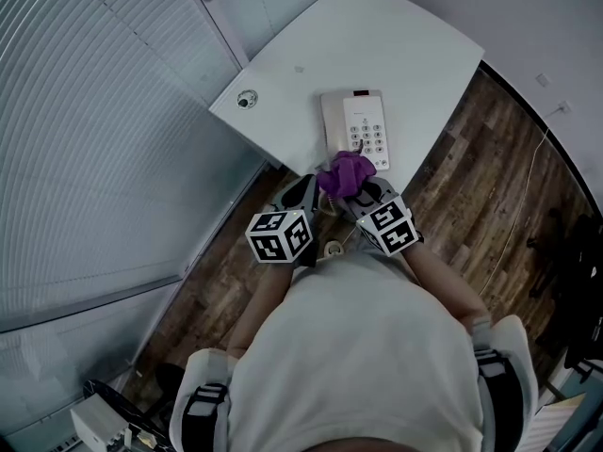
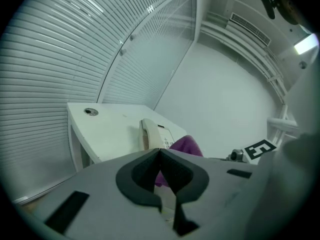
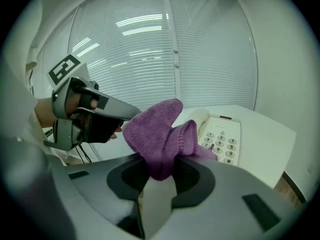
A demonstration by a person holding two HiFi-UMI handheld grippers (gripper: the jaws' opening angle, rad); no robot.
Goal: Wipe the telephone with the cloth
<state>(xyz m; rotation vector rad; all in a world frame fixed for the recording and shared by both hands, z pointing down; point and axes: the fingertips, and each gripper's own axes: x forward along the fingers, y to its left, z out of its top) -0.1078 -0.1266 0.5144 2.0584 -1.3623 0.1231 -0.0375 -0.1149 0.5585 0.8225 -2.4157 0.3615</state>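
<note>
Holds left gripper (image 2: pixel 159 154) clenched on nothing, just beside the cloth (image 3: pixel 160 134). Pinches that purple cloth by a bunched fold in right gripper (image 1: pixel 366 196), at the near edge of the telephone (image 1: pixel 358 130) on the white table (image 1: pixel 415 55). Looks soft, light and floppy; best gripped at a thick fold.

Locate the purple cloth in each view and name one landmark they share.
Head view: cloth at centre, just below the telephone.
Left gripper view: cloth right of centre, beyond the left gripper's shut jaws.
Right gripper view: cloth at centre, clamped in the right gripper's jaws.
Shared landmark: the white telephone, in all three.
</note>
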